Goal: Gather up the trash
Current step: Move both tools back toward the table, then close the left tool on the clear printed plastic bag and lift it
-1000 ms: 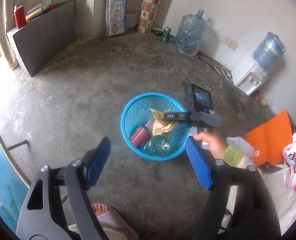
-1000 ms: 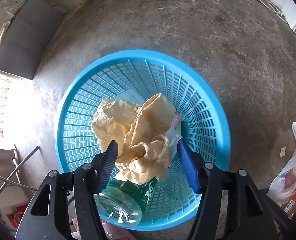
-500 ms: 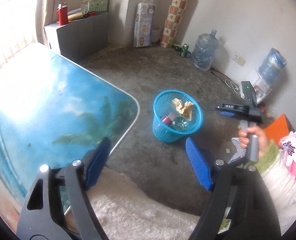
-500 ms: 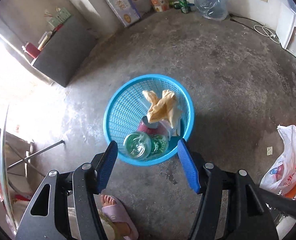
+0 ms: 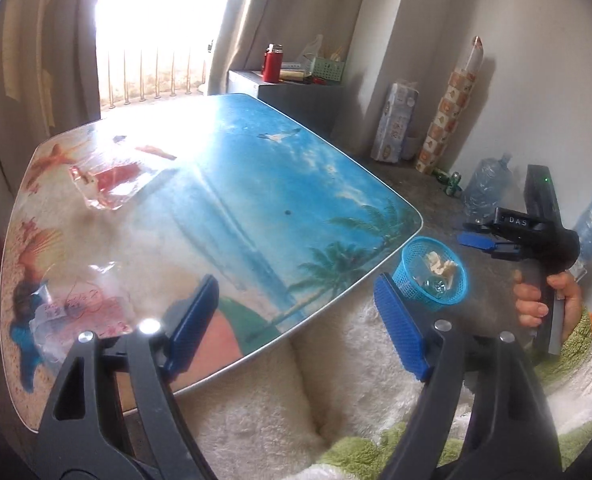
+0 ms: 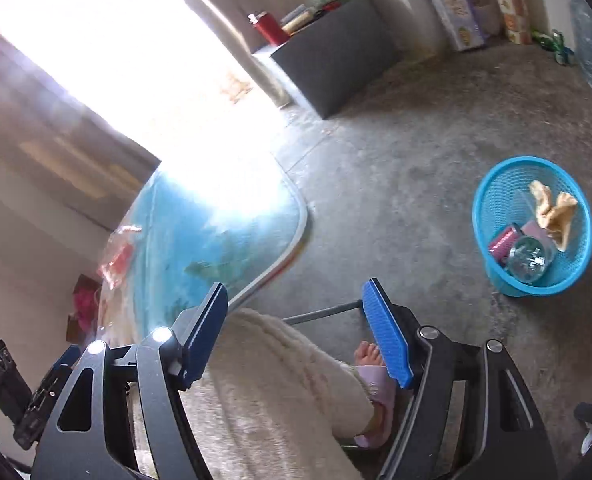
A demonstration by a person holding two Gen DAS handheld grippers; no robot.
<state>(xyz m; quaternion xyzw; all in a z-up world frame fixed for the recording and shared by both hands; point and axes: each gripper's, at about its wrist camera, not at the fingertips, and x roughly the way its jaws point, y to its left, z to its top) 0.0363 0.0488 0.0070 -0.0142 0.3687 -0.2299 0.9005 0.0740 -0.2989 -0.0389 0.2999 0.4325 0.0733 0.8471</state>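
Left tongs (image 5: 296,316) first, in their own view: blue pads spread wide, nothing between them, touching nothing. A second ago this camera stared straight down at the blue basket (image 5: 430,276) on the floor; now the tongs hang over the near edge of the beach-print table (image 5: 256,184), and the basket sits small on the floor off the table's right corner, with the tan crumpled paper (image 5: 440,266) and a bottle in it. Trash left on the table: a clear wrapper with red print (image 5: 112,184) at the far left, and a second clear printed wrapper (image 5: 76,312) at the near left, just beside the left pad. I'd call that near one the next pickup. At the right, a hand (image 5: 544,300) holds the right tongs (image 5: 476,238), pointing toward the basket side.

Over to the right tongs' (image 6: 296,332) own view: jaws have just been opening further, empty between the pads, nothing touched. A second ago the tan paper lay between those pads over the basket; now the paper (image 6: 554,210) lies inside the basket (image 6: 492,200), far right on the floor, well apart from the tongs. So that drop looks done, and both tools are swinging back for more. The table corner (image 6: 300,216) shows at the left under heavy window glare, the red-print wrapper (image 6: 118,256) on it. Below the pads, a fluffy white robe (image 6: 280,380) and a foot in a pink slipper (image 6: 376,384).
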